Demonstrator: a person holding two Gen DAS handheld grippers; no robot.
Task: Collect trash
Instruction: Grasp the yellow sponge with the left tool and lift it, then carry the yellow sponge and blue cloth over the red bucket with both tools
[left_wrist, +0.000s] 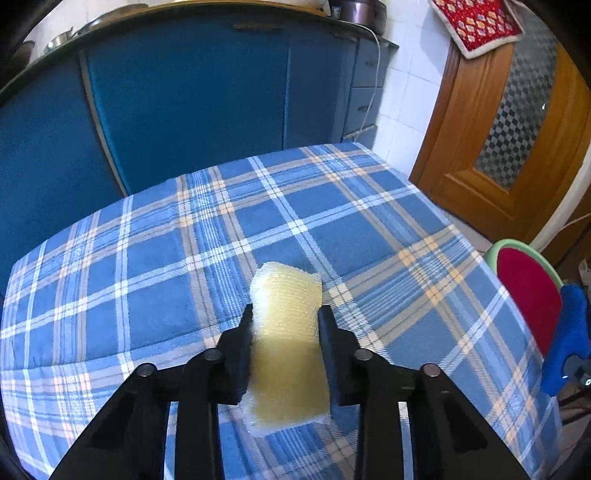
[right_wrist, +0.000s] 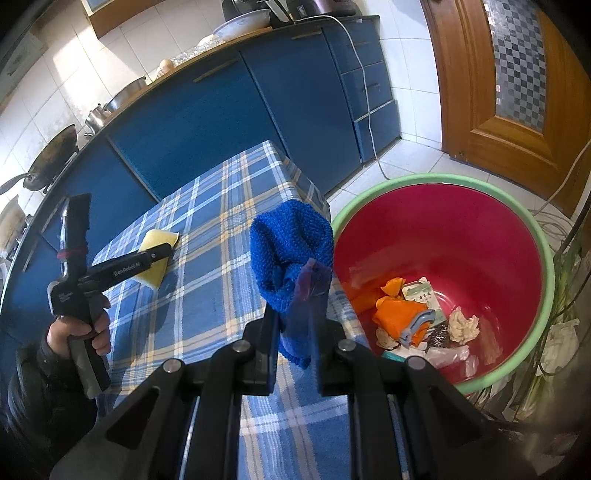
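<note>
The left tool (left_wrist: 286, 314) is clamped on a yellow pad (left_wrist: 286, 332) wrapped in bubble film, one finger (left_wrist: 240, 347) pressing each long side. The pad juts forward past the fingertips and lies low over the plaid cloth (left_wrist: 147, 258) on the bench; whether it touches the cloth I cannot tell. From the right wrist view the same pad (right_wrist: 157, 254) shows near the bench's middle, with the left tool (right_wrist: 162, 253) across it and a hand (right_wrist: 79, 332) on the grip.

The right tool (right_wrist: 295, 321) is clamped on a blue knit cloth (right_wrist: 290, 254) together with a strip of clear purplish film (right_wrist: 312, 291). The knit bunches up above the fingertips and hangs down between them, over the bench's right edge, just beside the bin (right_wrist: 535, 236). In the left wrist view it (left_wrist: 567, 332) appears at the far right, in front of the bin (left_wrist: 524, 291).

The bin, red inside with a green rim, stands on the tiled floor (right_wrist: 417, 158) by the bench. In its bottom lie orange scraps (right_wrist: 397, 314), crumpled tissue (right_wrist: 463, 325), a small printed packet (right_wrist: 423, 293) and clear plastic (right_wrist: 447, 356)
</note>
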